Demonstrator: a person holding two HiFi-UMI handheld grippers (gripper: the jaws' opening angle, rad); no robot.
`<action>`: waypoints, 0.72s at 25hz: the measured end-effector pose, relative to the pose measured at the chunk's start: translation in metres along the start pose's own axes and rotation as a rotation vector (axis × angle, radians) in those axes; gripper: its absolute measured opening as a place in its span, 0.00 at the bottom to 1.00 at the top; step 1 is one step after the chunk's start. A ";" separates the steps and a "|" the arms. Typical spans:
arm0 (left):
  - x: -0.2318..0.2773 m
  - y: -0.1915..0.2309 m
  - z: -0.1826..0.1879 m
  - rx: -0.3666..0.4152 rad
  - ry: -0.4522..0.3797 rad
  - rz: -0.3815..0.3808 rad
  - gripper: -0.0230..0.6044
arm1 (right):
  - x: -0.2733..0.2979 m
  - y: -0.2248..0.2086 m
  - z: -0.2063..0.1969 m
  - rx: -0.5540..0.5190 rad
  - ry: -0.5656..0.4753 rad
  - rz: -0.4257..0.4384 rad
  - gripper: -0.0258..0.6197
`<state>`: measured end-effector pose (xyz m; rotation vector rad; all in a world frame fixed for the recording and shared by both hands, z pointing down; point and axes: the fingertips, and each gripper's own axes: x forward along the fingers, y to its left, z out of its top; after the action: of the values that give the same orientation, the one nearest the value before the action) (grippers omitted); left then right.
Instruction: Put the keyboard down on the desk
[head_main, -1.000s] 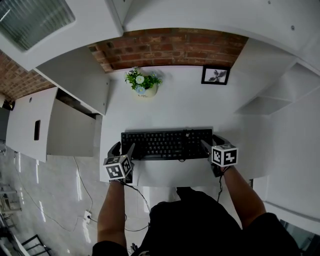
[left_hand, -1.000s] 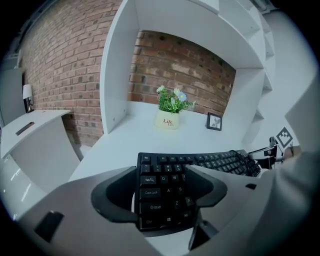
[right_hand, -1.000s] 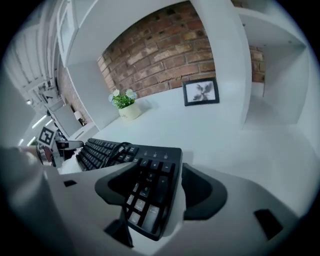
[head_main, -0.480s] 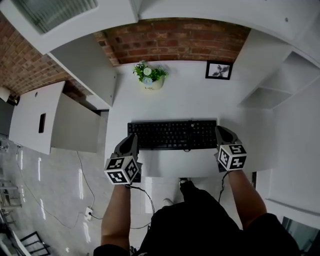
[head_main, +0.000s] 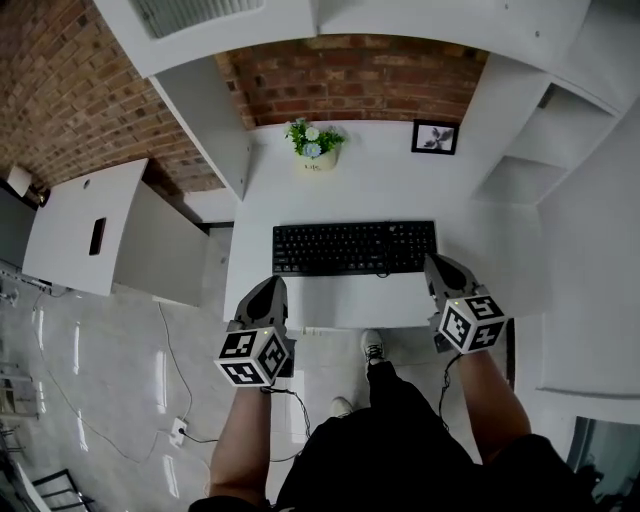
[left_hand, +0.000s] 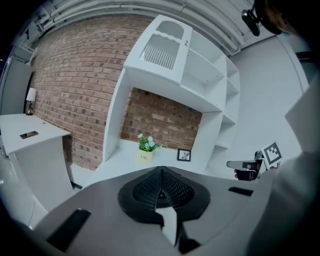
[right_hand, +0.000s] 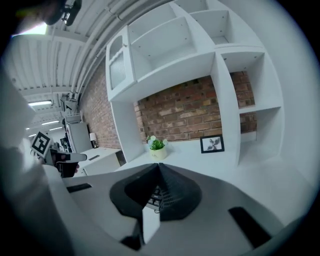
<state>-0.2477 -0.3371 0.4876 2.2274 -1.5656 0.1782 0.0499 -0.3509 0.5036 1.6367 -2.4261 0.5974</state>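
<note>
While both pairs of jaws sit pressed together with nothing between them, the keyboard (head_main: 355, 247) lies flat on the white surface (head_main: 380, 185), just ahead of the left gripper (head_main: 270, 287) and right gripper (head_main: 437, 265), between the two.

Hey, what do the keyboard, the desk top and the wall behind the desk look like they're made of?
Keyboard: probably black plastic with a matte finish; rows of dark moulded keys show no shine.
Desk: smooth white board, perhaps laminate or painted wood; the surface is even, with no visible grain.
Wall: rough red-brown brick with pale mortar lines; whether it is solid brick or a facing can't be told.
</note>
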 end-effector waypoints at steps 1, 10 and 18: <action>-0.011 -0.001 -0.004 -0.004 0.001 -0.004 0.06 | -0.010 0.008 0.001 -0.004 -0.011 0.000 0.07; -0.103 -0.018 -0.036 0.020 0.006 -0.060 0.07 | -0.095 0.065 -0.022 0.009 -0.062 -0.015 0.07; -0.155 -0.050 -0.046 0.122 -0.014 -0.103 0.06 | -0.160 0.099 -0.031 0.000 -0.097 -0.022 0.07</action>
<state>-0.2515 -0.1698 0.4647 2.4014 -1.4790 0.2336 0.0192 -0.1694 0.4535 1.7288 -2.4706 0.5262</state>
